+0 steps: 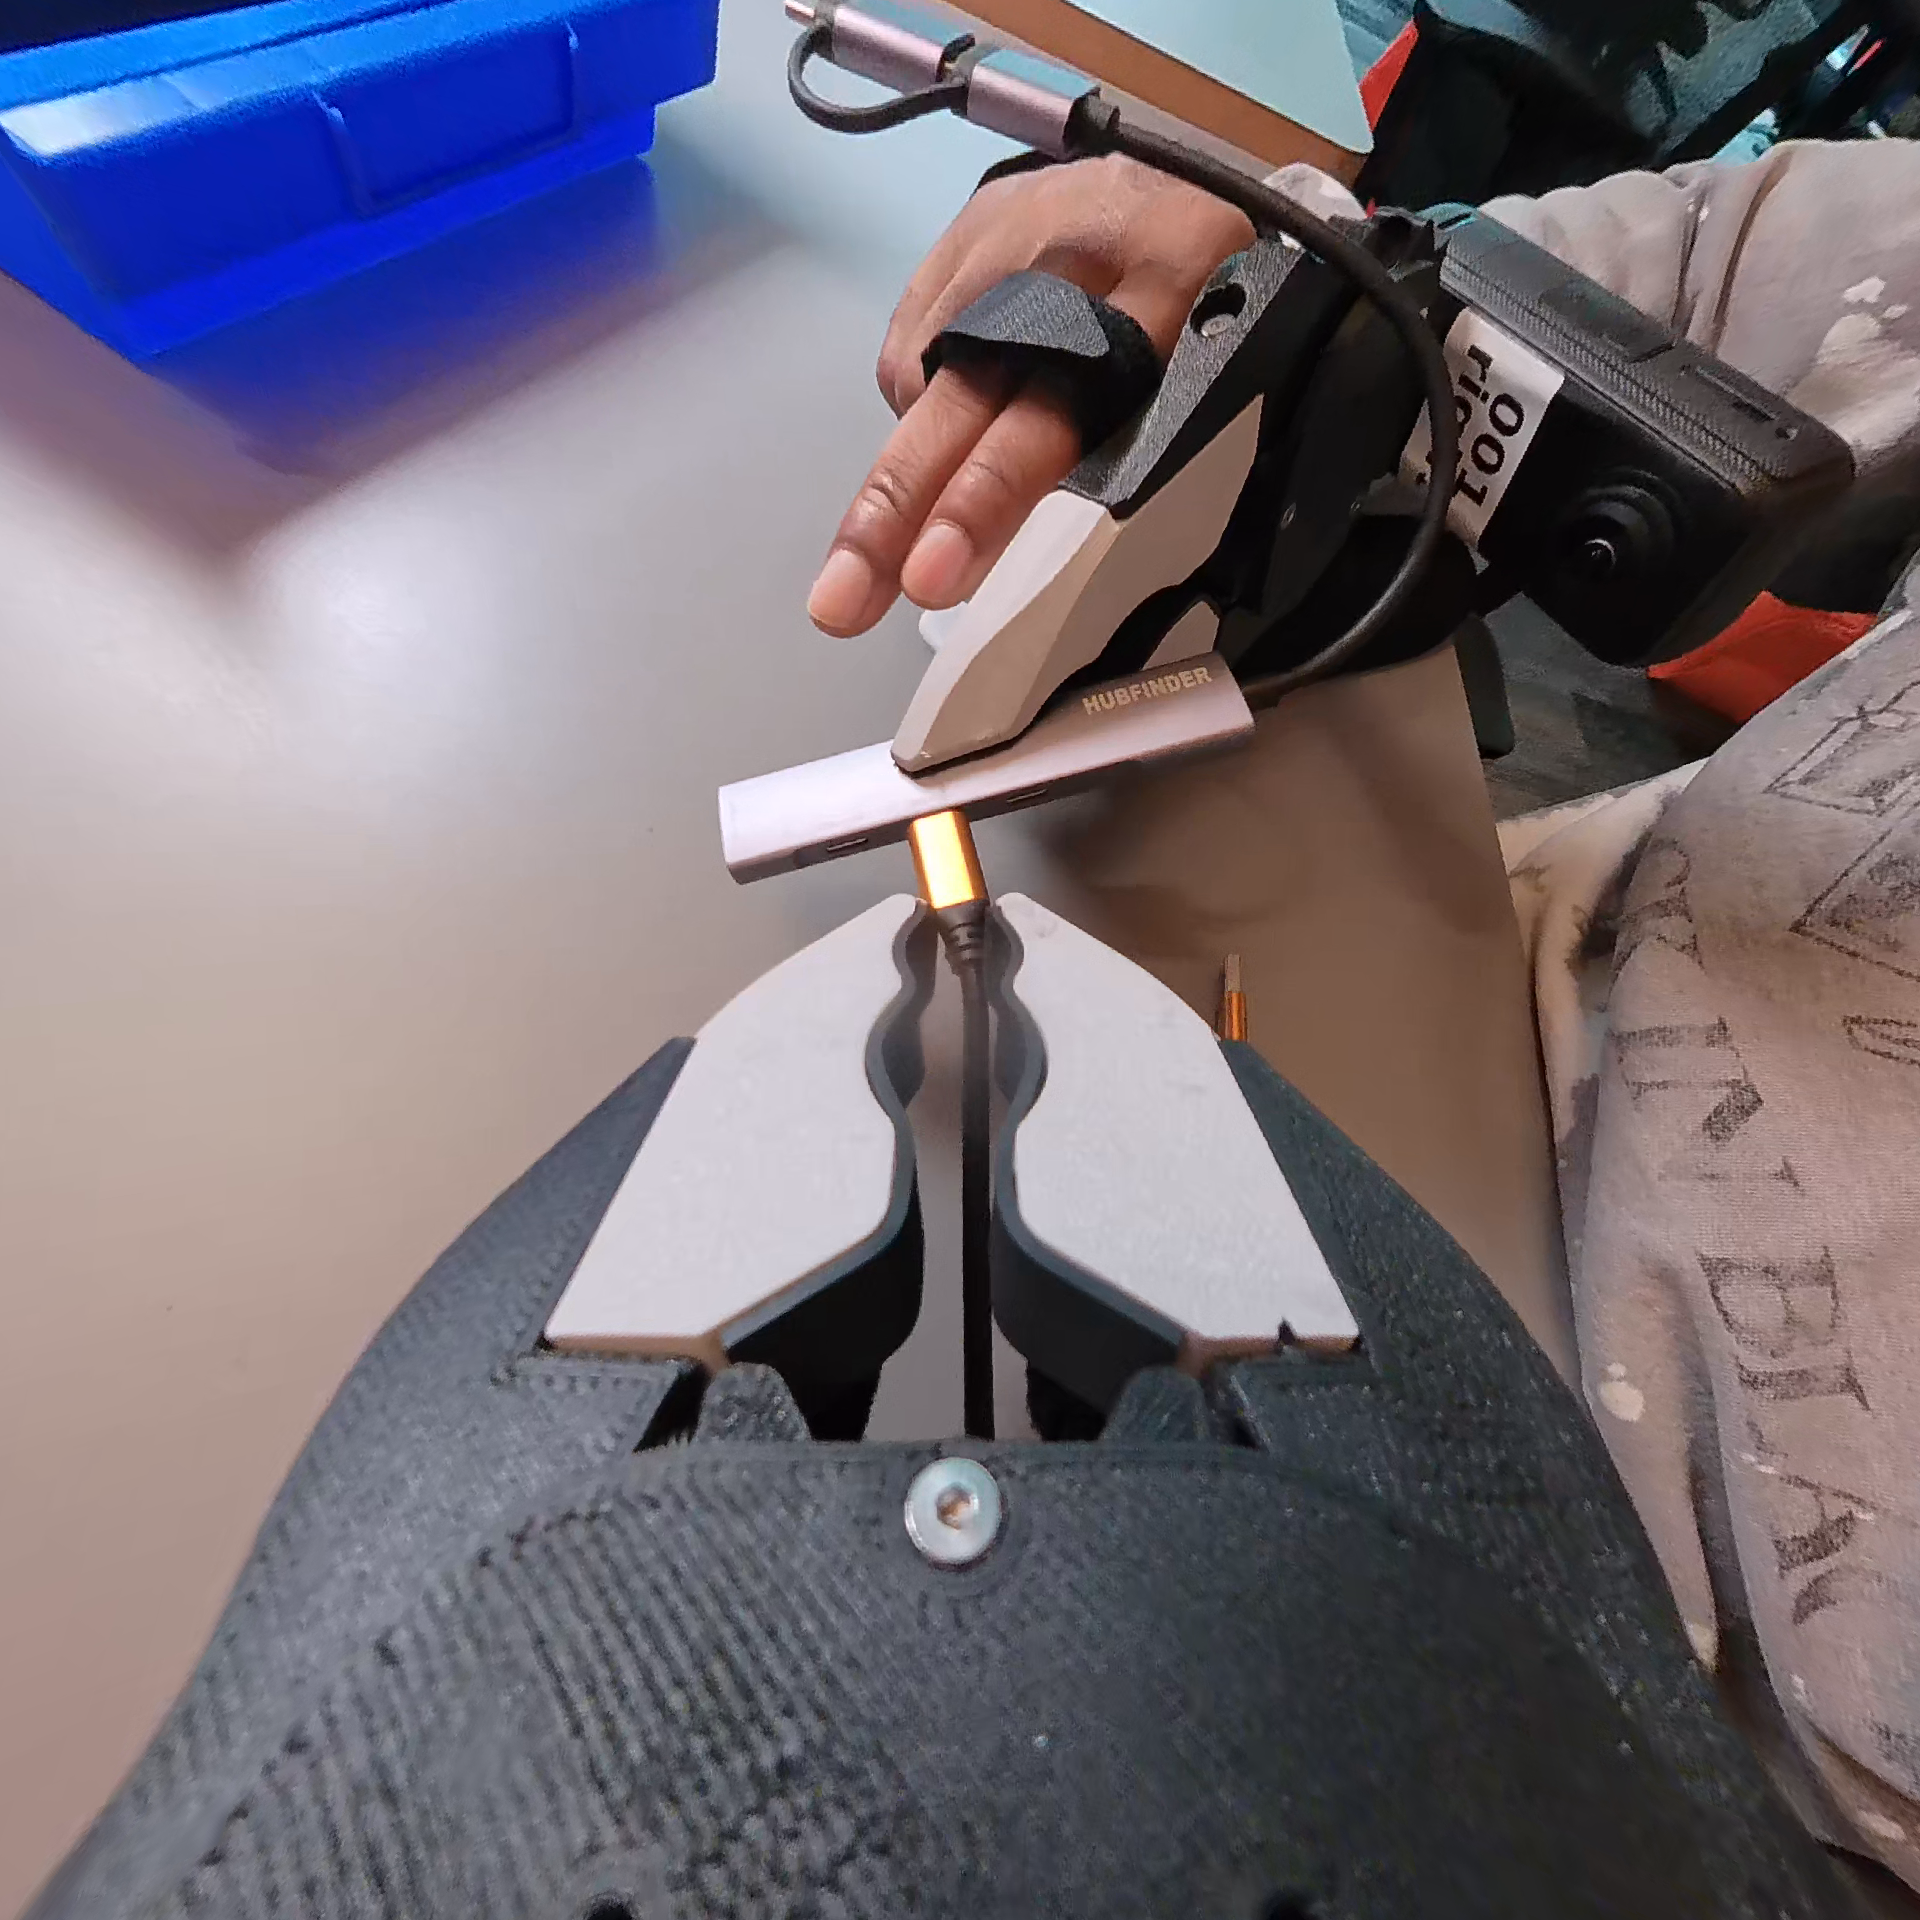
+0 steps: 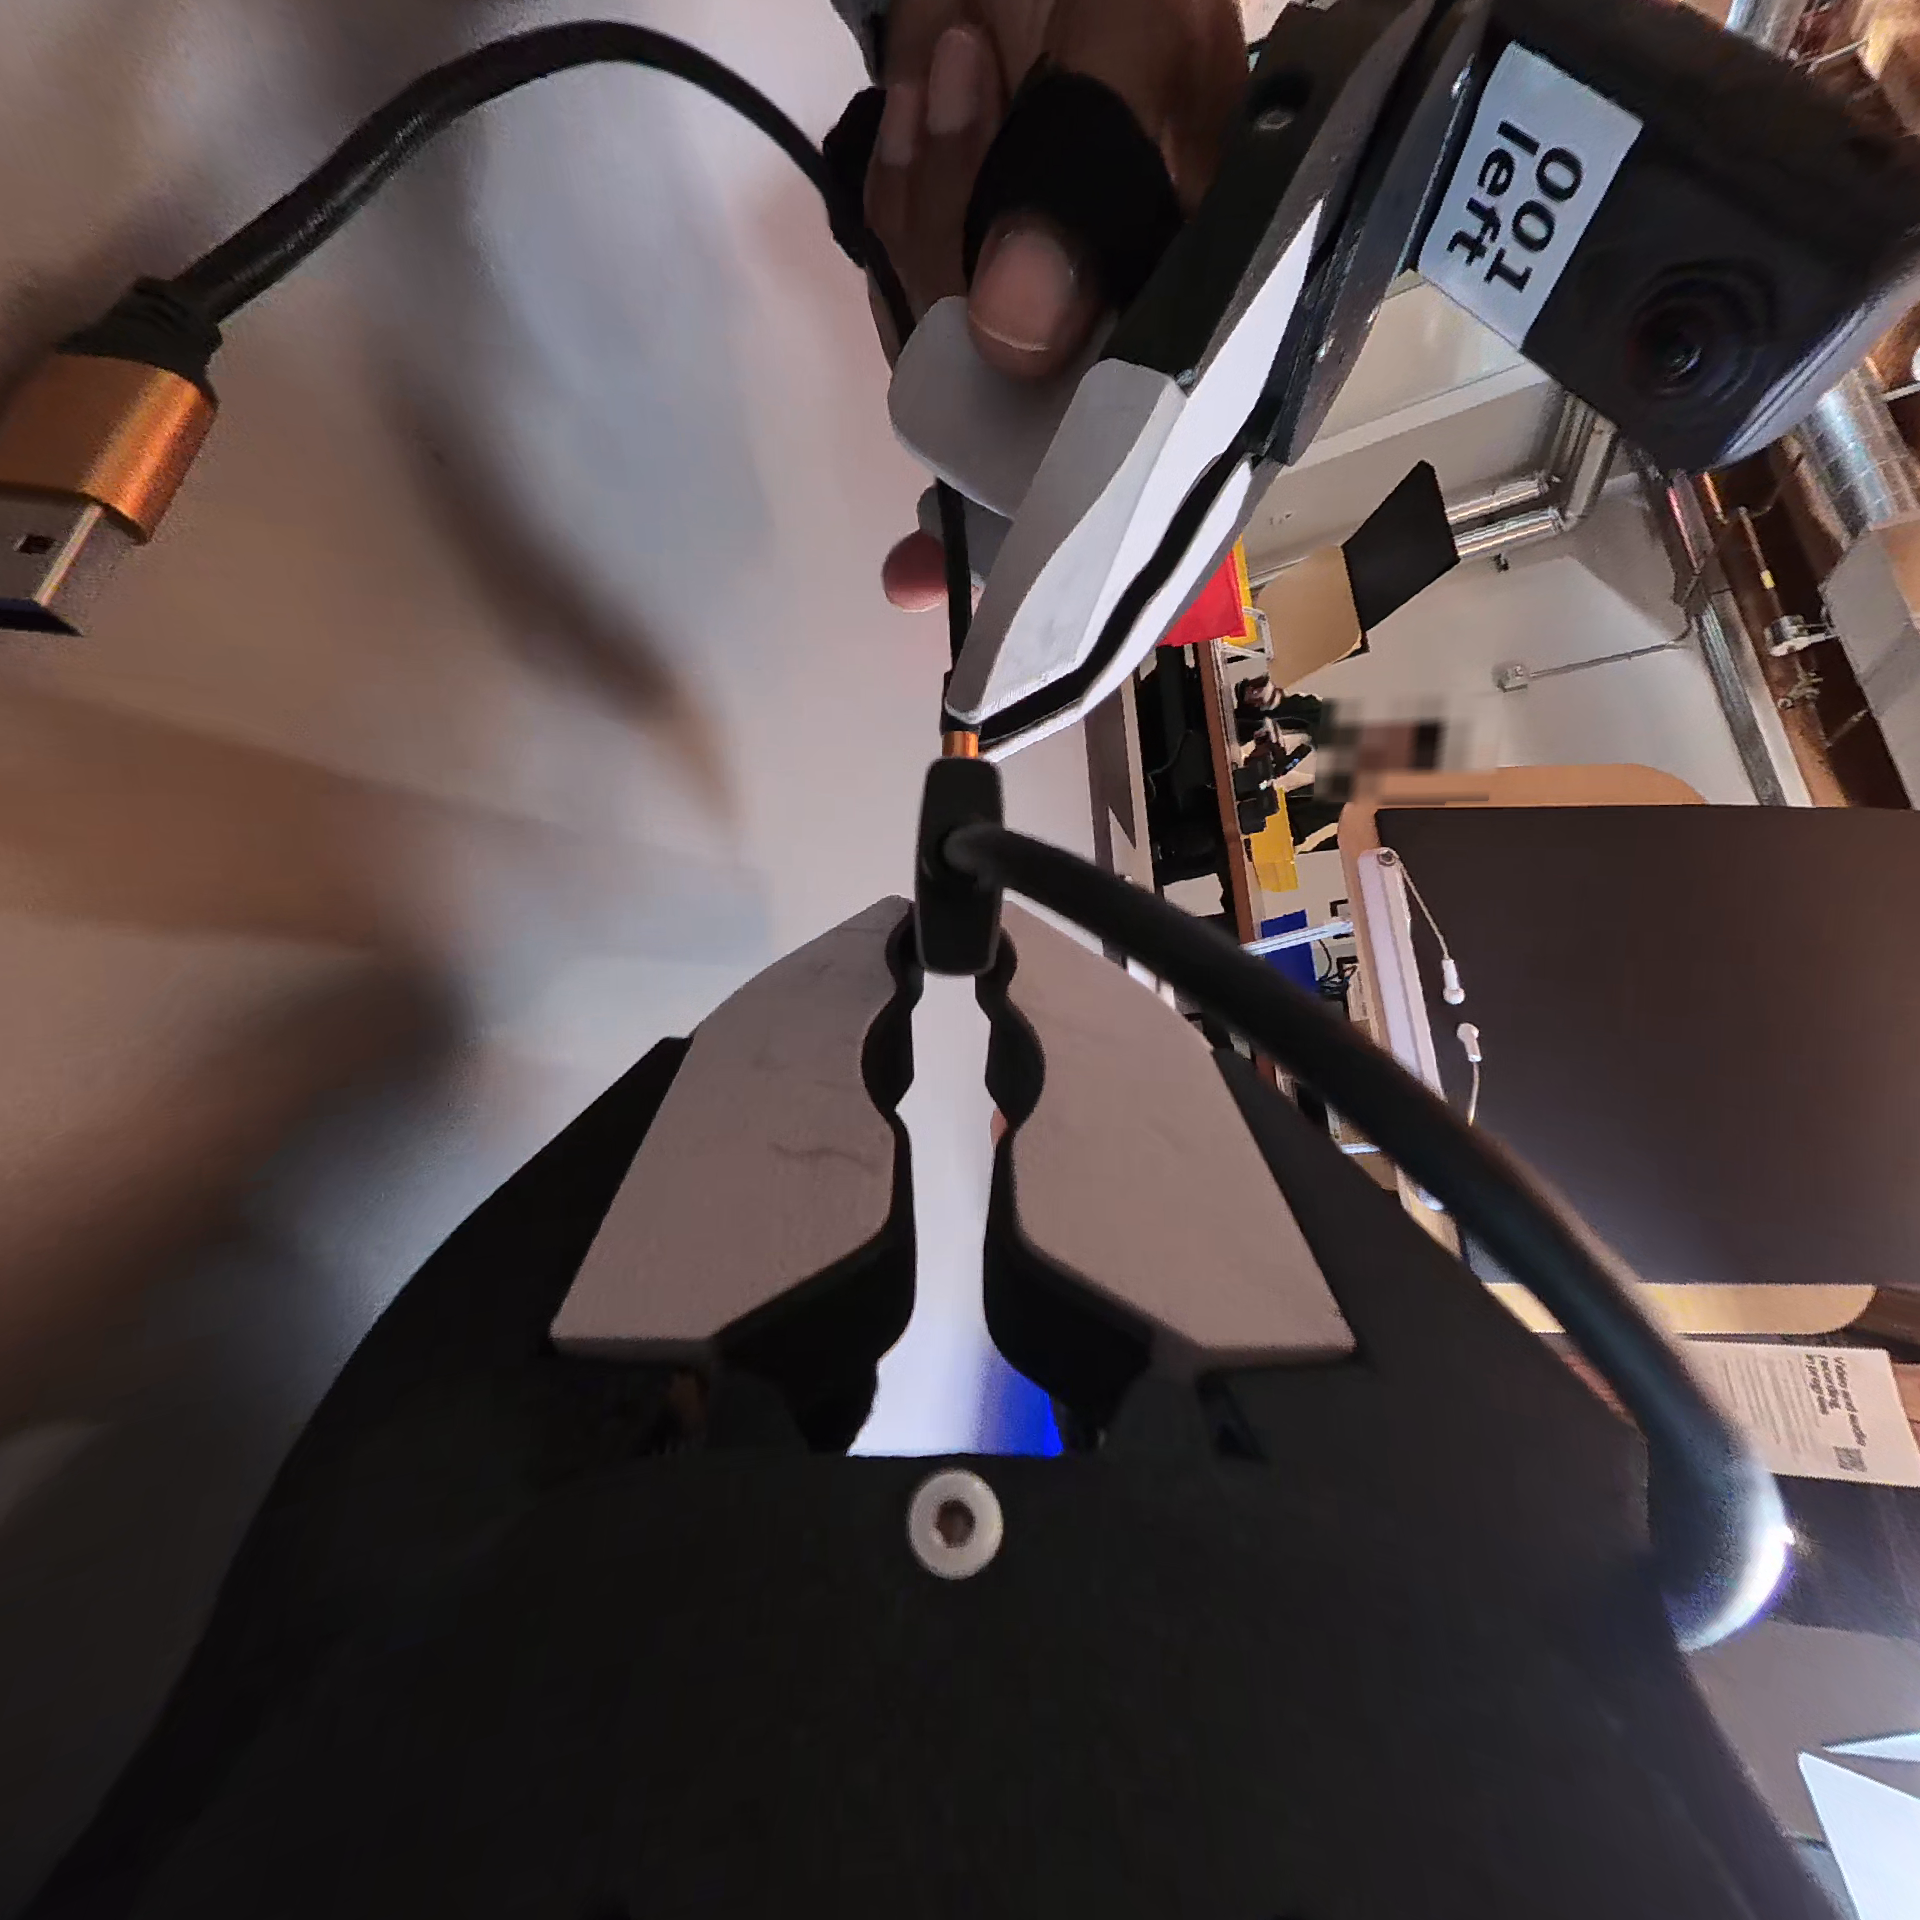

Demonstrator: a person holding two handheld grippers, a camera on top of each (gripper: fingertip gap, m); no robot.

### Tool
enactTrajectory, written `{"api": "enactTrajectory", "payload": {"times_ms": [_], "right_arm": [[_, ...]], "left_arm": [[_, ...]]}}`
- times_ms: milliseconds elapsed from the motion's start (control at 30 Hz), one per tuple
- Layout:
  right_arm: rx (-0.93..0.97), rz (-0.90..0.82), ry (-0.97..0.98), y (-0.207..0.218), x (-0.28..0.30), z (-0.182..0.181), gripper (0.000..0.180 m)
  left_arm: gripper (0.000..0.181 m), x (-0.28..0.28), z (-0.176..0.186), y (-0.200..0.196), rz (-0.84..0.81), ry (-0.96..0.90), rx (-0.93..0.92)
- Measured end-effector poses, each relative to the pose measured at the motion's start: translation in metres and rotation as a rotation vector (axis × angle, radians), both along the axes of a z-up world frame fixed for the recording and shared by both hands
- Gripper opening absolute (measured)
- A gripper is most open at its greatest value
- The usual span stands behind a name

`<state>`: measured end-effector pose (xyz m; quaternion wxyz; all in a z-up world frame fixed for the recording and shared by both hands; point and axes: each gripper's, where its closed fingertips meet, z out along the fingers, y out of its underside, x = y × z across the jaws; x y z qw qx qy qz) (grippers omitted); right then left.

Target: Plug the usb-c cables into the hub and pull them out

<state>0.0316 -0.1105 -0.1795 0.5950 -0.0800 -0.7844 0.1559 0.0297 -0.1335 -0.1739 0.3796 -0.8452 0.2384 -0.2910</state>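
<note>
In the left wrist view my left gripper (image 1: 956,920) is shut on the black usb-c cable just behind its orange plug (image 1: 945,857). The plug's tip sits in a port on the side of the grey hub (image 1: 810,810). My right gripper (image 1: 961,764) clamps the hub from above and below. In the right wrist view my right gripper (image 2: 951,935) is shut on the hub (image 2: 958,883), seen end-on. The left gripper (image 2: 971,717) meets it from above, with the orange plug (image 2: 958,743) between them. The hub's own cable (image 2: 1351,1081) curves off to the right.
A blue bin (image 1: 343,135) stands at the back left on the grey table (image 1: 416,727). The hub's own connectors (image 1: 935,73) hang at the top. Another orange plug (image 2: 94,478) lies close on the left. The person's clothing (image 1: 1714,1143) fills the right side. Both grippers' tips are close together, under 4 cm apart.
</note>
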Motion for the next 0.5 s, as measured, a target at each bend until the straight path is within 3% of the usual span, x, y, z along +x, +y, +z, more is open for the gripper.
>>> {"api": "enactTrajectory", "payload": {"times_ms": [167, 333, 500], "right_arm": [[-0.092, -0.008, -0.019, 0.0, -0.005, 0.004, 0.009], [-0.514, 0.069, -0.108, -0.005, 0.002, 0.026, 0.009], [-0.785, 0.168, -0.197, -0.011, 0.01, 0.038, 0.009]], "left_arm": [[0.009, -0.004, 0.006, 0.0, -0.013, -0.024, 0.013], [0.02, -0.031, 0.053, 0.004, 0.023, -0.178, 0.202], [0.031, -0.048, 0.037, 0.01, 0.058, -0.175, 0.28]]}}
